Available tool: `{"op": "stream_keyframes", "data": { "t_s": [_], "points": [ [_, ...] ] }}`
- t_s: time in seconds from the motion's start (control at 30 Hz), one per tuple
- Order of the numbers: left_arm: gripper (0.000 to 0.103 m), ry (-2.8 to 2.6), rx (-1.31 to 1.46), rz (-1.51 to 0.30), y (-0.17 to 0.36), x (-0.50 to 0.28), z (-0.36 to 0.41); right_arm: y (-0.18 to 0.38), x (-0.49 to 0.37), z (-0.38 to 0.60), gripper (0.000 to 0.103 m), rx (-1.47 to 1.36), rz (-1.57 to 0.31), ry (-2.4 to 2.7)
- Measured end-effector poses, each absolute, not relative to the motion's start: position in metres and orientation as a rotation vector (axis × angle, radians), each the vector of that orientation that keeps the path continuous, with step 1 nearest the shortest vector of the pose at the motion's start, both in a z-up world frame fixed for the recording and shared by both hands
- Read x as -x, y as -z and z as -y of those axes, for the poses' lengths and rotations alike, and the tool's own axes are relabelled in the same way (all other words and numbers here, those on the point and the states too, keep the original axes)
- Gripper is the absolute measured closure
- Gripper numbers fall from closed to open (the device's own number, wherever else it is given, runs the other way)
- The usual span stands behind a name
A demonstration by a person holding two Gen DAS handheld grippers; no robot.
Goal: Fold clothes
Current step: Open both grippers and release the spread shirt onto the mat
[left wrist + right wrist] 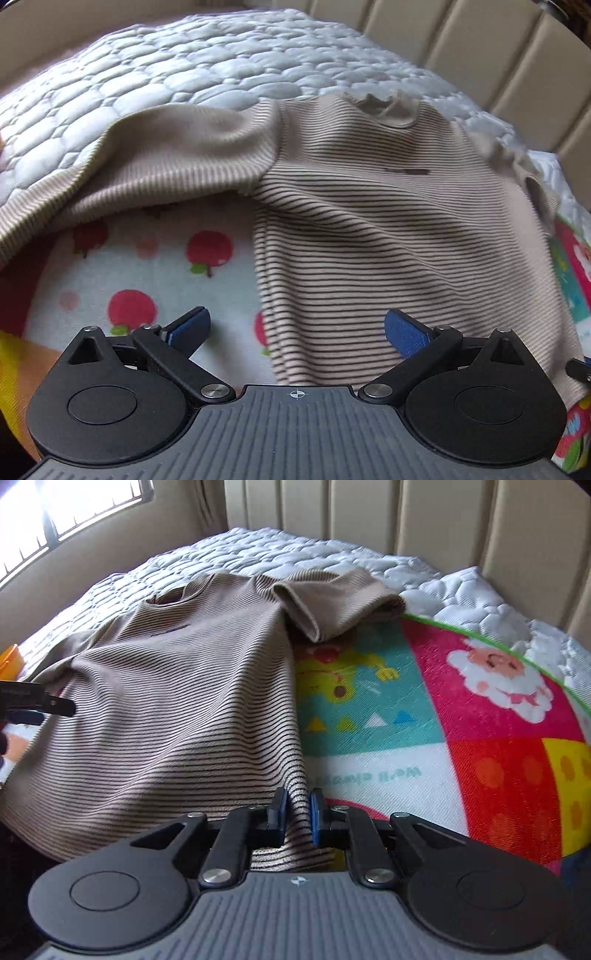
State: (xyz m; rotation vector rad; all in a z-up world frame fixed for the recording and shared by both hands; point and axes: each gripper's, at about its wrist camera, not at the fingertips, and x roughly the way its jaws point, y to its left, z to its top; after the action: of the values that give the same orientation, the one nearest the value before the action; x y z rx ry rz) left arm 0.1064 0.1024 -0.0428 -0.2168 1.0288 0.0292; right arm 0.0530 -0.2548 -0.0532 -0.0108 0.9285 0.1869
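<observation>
A beige shirt with thin dark stripes (369,229) lies front up on the bed, collar far from me; it also shows in the right wrist view (177,716). Its plain beige sleeves spread to each side (177,155) (332,602). My left gripper (295,332) is open, its blue pads straddling the shirt's left hem edge just above the cloth. My right gripper (297,812) is shut on the shirt's right hem corner, fabric bunched between the blue pads. The left gripper's tip (55,705) shows at the left edge of the right wrist view.
A colourful children's blanket (461,738) with apples (207,251) and cartoon figures lies under the shirt on a white quilted mattress (184,74). A padded beige headboard (443,524) stands behind. A window (74,502) is at far left. An orange object (9,661) sits by the left edge.
</observation>
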Motion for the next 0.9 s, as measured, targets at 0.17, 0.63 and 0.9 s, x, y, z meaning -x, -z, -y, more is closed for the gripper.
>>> {"op": "stream_keyframes", "data": {
  "t_s": [0.17,0.63,0.9],
  "points": [
    [0.000,-0.162,0.357,-1.046,0.023,-0.097,-0.147,0.055,-0.049,0.234,0.077,0.115,-0.852,-0.150],
    [0.024,-0.087,-0.346,-0.907,-0.050,-0.039,-0.252,0.045,-0.042,0.204,0.045,0.086,-0.716,-0.359],
    [0.046,-0.137,-0.520,-0.949,-0.003,-0.064,-0.246,0.057,-0.044,0.198,0.039,0.111,-0.766,-0.355]
  ]
}}
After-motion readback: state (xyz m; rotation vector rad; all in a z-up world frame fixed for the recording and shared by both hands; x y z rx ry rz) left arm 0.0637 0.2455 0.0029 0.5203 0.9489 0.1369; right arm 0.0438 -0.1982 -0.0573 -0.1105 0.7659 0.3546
